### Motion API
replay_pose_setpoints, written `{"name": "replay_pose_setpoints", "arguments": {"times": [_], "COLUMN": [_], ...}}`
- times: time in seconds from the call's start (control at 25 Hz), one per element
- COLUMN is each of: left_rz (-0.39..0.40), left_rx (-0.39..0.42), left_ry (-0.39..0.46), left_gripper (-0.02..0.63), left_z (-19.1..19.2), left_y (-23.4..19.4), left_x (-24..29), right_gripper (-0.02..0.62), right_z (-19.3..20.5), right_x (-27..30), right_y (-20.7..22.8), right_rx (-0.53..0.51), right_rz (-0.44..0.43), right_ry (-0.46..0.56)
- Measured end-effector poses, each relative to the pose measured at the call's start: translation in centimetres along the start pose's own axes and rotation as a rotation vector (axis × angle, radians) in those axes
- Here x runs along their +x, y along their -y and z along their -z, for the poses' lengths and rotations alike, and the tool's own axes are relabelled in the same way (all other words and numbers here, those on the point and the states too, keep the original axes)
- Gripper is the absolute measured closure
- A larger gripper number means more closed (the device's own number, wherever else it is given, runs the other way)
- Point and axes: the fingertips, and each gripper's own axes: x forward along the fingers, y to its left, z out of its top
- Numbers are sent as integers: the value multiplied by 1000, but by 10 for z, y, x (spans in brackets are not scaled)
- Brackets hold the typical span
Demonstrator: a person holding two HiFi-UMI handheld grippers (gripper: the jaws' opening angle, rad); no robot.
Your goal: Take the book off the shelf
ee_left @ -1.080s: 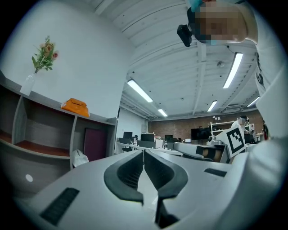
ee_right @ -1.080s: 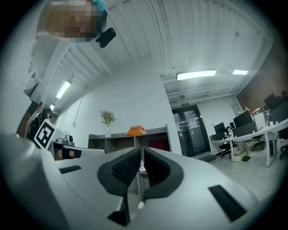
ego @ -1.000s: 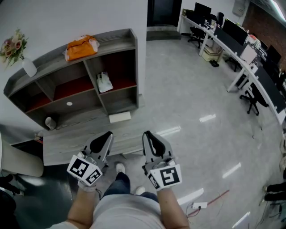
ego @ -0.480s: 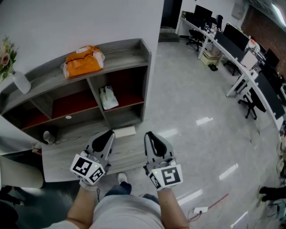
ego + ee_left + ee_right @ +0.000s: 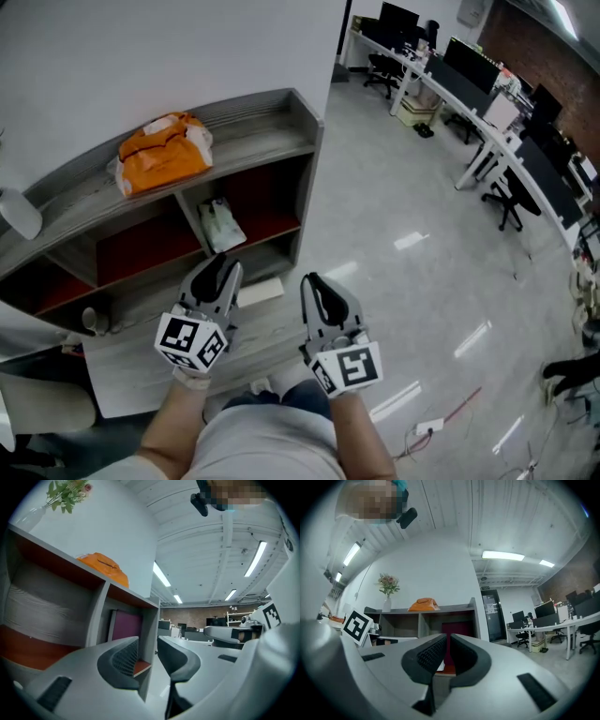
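One grey wooden shelf unit (image 5: 302, 105) with red-lined compartments stands against the white wall, with one low grey table (image 5: 131, 375) in front of it. One orange bag (image 5: 161, 150) lies on top of the unit. There are two grippers. The left gripper (image 5: 221, 270) has its fingers slightly apart, just opening, with nothing between them. The right gripper (image 5: 315, 284) has its fingers drawn together, empty. One pale book with greenish marks (image 5: 219, 225) leans in the upper right compartment, its long axis running front to back. One white flat block (image 5: 260, 291) lies on the table.
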Motion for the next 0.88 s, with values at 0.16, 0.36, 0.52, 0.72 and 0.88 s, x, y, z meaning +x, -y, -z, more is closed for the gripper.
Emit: {"name": "replay_pose_setpoints", "arguments": {"times": [0.16, 0.36, 0.52, 0.72, 0.88], "left_rz": [-65, -139, -189, -262, -306], "left_rx": [-5, 21, 26, 16, 47], "left_ry": [-10, -10, -16, -12, -25], "left_gripper": [461, 436, 421, 406, 392], "left_z": [5, 6, 7, 8, 11], "left_y": [-20, -34, -50, -74, -86], "left_x": [26, 59, 88, 114, 135], "right_gripper": [565, 565, 565, 565, 565], "right_z": [3, 6, 8, 4, 5], "right_x": [9, 16, 16, 15, 15], "right_y": [3, 11, 25, 47, 64], "right_rx": [2, 22, 45, 45, 41], "right_rz": [13, -7, -21, -19, -20], "right_ry": [-13, -31, -51, -42, -44]}}
